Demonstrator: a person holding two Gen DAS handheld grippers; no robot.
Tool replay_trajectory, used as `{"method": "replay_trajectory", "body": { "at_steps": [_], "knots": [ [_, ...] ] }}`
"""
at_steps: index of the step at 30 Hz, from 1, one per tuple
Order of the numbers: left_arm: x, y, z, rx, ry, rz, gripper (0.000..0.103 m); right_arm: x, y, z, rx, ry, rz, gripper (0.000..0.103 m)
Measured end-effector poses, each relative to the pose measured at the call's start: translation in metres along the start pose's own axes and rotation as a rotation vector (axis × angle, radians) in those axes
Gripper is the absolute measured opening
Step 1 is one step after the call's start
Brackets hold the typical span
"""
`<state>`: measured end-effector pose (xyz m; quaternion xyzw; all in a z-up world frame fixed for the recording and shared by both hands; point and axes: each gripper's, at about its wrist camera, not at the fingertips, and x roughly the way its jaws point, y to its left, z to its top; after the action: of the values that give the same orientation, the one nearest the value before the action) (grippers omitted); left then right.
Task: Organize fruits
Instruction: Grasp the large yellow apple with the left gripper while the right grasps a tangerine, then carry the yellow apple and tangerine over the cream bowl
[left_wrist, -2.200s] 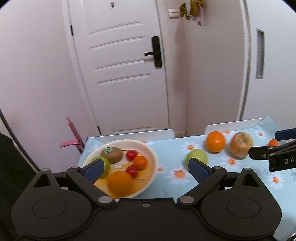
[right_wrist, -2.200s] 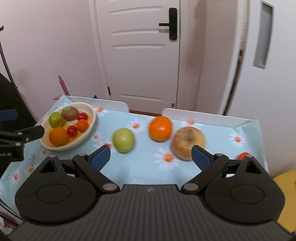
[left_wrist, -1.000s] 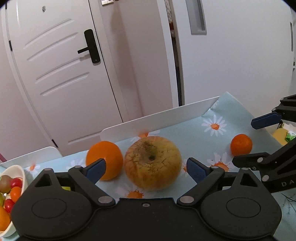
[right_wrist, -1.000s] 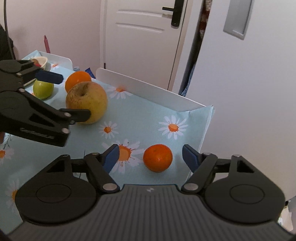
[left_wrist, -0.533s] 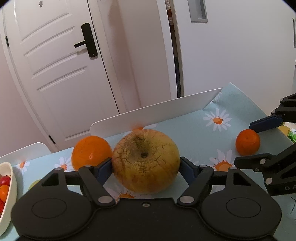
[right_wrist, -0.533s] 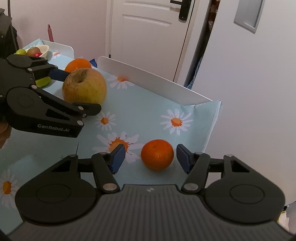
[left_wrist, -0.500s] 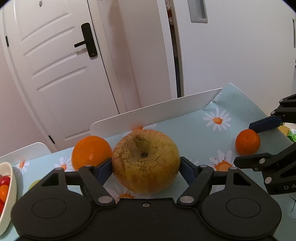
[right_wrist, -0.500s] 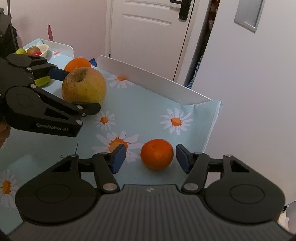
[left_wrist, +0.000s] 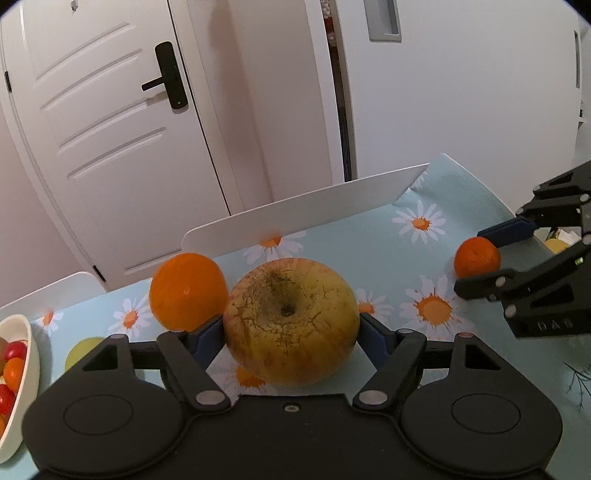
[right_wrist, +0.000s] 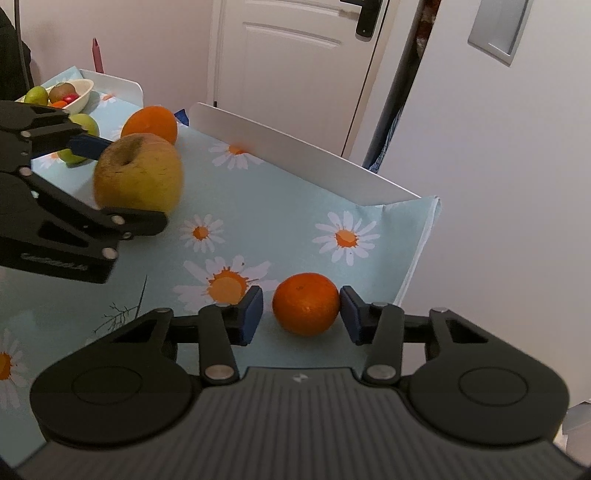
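right tongs (right_wrist: 301, 312) straddle mandarin (right_wrist: 306, 303), small gaps | left tongs (right_wrist: 122, 181) clamp yellow apple (right_wrist: 137, 178)

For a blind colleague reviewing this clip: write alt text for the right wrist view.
The right hand-held gripper straddles a small orange mandarin on a daisy-print tablecloth, a slim gap visible at the left pad. At left, the left hand-held gripper is closed around a yellowish apple; behind it sit an orange, a green apple and a fruit bowl.

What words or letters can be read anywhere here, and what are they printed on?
"DAB": partial pale letters on the side of the right gripper, seen from the left wrist.
Pale lettering on the left gripper, seen from the right wrist: too blurred to read.
A small logo mark on the right gripper's body: no letters.
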<state>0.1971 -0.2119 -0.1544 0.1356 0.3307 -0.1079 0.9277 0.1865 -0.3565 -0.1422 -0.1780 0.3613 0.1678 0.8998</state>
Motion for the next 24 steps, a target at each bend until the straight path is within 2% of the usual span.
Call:
{"method": "replay_trajectory", "body": {
  "at_steps": [12, 24],
  "knots": [
    [-0.033, 0.009, -0.006, -0.046, -0.014, 0.018, 0.08, -0.017, 0.011, 0.008, 0.005, -0.026, 0.016, 0.054],
    [-0.094, 0.037, -0.007, -0.117, -0.048, 0.075, 0.08, -0.054, 0.043, 0.042, 0.042, -0.097, 0.092, 0.054]
  ]
}}
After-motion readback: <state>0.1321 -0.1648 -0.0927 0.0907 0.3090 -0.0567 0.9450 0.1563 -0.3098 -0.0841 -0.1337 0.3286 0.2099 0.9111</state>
